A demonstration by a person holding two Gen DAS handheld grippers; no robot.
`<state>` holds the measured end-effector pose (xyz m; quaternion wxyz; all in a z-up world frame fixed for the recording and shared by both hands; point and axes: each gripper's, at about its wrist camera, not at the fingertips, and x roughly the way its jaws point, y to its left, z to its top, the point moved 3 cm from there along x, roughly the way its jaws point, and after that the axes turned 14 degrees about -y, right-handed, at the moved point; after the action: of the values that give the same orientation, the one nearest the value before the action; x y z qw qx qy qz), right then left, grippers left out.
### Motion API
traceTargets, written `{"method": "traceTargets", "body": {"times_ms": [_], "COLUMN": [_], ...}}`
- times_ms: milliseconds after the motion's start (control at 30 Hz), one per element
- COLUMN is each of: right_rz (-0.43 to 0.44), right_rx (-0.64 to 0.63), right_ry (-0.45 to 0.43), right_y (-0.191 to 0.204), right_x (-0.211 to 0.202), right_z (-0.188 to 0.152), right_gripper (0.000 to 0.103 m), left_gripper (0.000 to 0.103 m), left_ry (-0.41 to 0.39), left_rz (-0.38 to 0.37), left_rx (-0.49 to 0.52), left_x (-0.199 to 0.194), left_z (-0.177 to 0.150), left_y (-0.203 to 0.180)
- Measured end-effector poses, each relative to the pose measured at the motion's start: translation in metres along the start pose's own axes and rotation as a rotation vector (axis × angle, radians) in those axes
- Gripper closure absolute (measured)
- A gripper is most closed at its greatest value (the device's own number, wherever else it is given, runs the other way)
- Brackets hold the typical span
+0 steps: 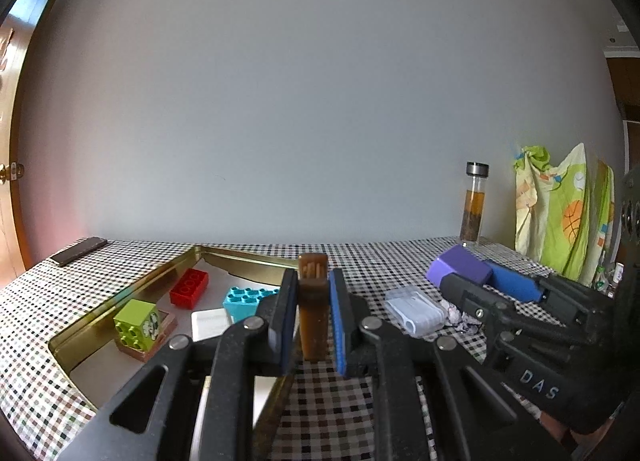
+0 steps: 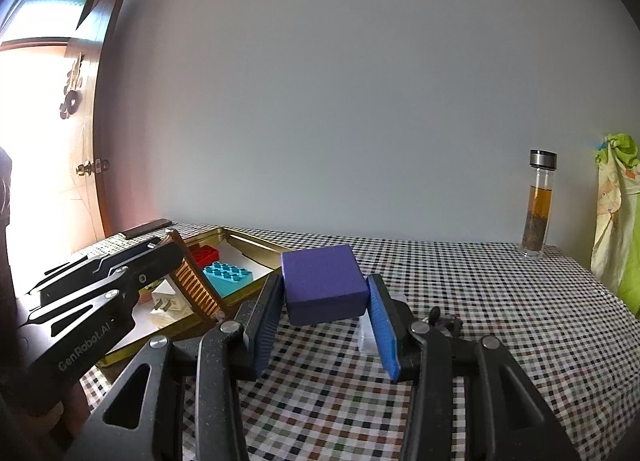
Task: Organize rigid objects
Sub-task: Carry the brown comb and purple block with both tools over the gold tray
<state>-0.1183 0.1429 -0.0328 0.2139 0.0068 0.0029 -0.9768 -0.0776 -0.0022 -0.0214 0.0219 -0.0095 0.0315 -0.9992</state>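
Tabletop: checked cloth (image 2: pixel 460 301) under everything, a plain grey wall behind.
Left gripper (image 1: pixel 313 313): clamped tight on a brown comb (image 1: pixel 313 301), held up over the near right edge of the gold tray (image 1: pixel 132 293) — not yet set down.
Right gripper (image 2: pixel 326 313): closed on a purple box (image 2: pixel 324 285), lifted off the cloth to the right of the tray.
Just beyond: a clear plastic case (image 1: pixel 416 311) and a crumpled scrap (image 1: pixel 460 317) lie on the cloth — probably left to sort.
Tray: green brick (image 1: pixel 138 323), red brick (image 1: pixel 189 287), teal brick (image 1: pixel 246 301) and a white plug (image 2: pixel 168 303) already inside.
Progress: roughly past halfway by my judgement; two items in transit.
Far edge: glass bottle (image 2: pixel 538 205), dark flat bar (image 1: pixel 78 251).
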Motion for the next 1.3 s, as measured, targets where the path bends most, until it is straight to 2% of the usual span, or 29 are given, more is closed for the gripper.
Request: {"method": "traceTargets", "body": {"times_ms": [467,700,933,1100,1300], "right_rz": [0.074,0.15,0.227,0.261,0.271], "right_rx": [-0.003,0.024,0.009,0.007,0.009], "right_ry": [0.003,0.004,0.032,0.089,0.184], "right_y": [0.026,0.047,0.075,0.091,0.103], "right_x": [0.013,0.03,0.054,0.078,0.102], "right_z": [0.001,0.016,0.021,0.013,-0.005], "right_gripper": [0.058,0.058,0.058,0.058,0.058], "left_gripper": [0.089,0.089,0.089,0.089,0.089], "left_ry": [-0.048,-0.042,0.039,0.141,0.208], "left_rz": [0.015,0.08,0.166,0.195,0.206], "left_rx": [-0.036,-0.028,-0.02,-0.019,-0.032], "left_x": [-0.022,-0.027,-0.013,0.005,0.016], "left_z": [0.033,0.046,0.039,0.023,0.008], "left_y": [0.031,0.059,0.086,0.098,0.111]}}
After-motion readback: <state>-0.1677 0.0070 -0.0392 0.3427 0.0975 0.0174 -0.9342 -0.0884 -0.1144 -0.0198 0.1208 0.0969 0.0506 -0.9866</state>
